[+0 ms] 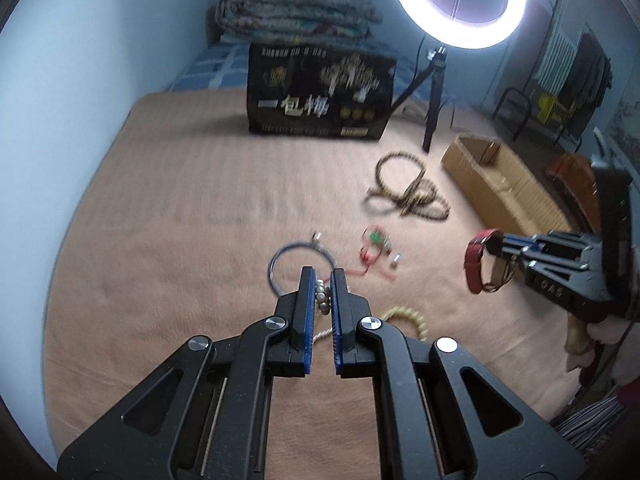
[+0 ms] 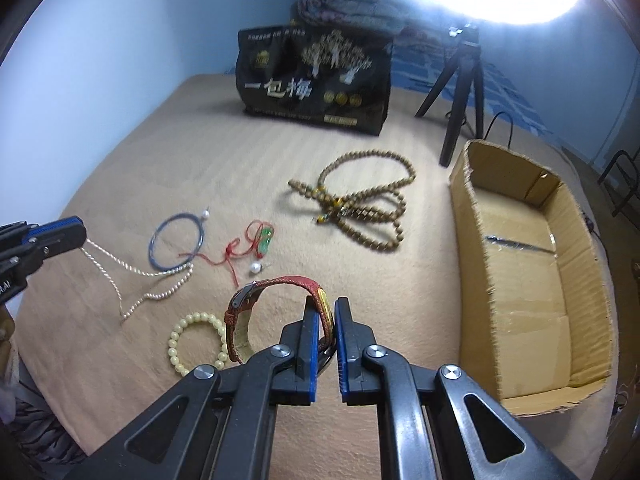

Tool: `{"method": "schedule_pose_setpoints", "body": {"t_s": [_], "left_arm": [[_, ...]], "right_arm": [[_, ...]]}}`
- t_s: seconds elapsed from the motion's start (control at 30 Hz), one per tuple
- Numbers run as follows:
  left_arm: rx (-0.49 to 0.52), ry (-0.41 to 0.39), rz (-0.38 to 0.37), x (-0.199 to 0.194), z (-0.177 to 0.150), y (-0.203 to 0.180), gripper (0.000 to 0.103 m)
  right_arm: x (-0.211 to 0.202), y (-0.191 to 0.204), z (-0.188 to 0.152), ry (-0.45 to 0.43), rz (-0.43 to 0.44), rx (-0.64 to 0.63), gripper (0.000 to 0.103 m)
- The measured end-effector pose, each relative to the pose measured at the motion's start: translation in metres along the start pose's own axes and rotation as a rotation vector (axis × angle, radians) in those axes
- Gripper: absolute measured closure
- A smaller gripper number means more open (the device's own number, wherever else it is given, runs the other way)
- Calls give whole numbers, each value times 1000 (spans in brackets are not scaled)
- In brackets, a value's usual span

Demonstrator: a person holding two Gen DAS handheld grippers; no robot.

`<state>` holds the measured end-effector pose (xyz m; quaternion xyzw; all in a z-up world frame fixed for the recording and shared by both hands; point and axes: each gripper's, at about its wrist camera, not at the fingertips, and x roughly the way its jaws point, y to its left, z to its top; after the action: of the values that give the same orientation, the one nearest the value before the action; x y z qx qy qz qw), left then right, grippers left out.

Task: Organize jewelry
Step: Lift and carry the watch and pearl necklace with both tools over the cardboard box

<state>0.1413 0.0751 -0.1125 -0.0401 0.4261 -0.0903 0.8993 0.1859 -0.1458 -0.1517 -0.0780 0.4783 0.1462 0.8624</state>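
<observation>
Bed cover (image 2: pixel 200 152) underneath: left tool (image 1: pixel 322 292) pinches pearl necklace (image 2: pixel 160 280), right tool (image 2: pixel 327 312) clamps red watch (image 2: pixel 280 284); trailing pearls may snag blue bangle (image 2: pixel 176 244).

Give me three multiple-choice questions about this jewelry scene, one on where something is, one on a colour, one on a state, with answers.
1. Where does the cardboard box stand, seen from the right wrist view?
A. Right of the brown bead necklace
B. On top of the black bag
C. Left of the blue bangle

2. What colour is the watch strap in the right claw?
A. Green
B. Red
C. White

3. What state is the left claw in?
A. Open over bare blanket
B. Shut on the blue bangle
C. Shut on the pearl necklace

Answers: 1 A, the box sits on the blanket to the right of the beads. 2 B, the strap looped from the claw is red. 3 C, pearls show between the pads and the strand hangs from them.
</observation>
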Motion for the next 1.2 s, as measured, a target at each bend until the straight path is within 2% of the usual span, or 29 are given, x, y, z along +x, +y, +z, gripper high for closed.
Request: {"method": "schedule_pose_setpoints", "body": {"t_s": [0.27, 0.53, 0.8, 1.2], "left_arm": [[-7, -117, -50, -33, 34, -18, 98], [-19, -188, -106, -53, 60, -39, 98], [11, -217, -176, -55, 77, -81, 98], [51, -215, -281, -36, 98, -151, 98]], "right_arm": [[-23, -19, 6, -54, -14, 39, 98], [-41, -55, 7, -87, -44, 109, 98], [-58, -98, 2, -112, -85, 183, 98], [-68, -164, -15, -110, -164, 292, 98]]}}
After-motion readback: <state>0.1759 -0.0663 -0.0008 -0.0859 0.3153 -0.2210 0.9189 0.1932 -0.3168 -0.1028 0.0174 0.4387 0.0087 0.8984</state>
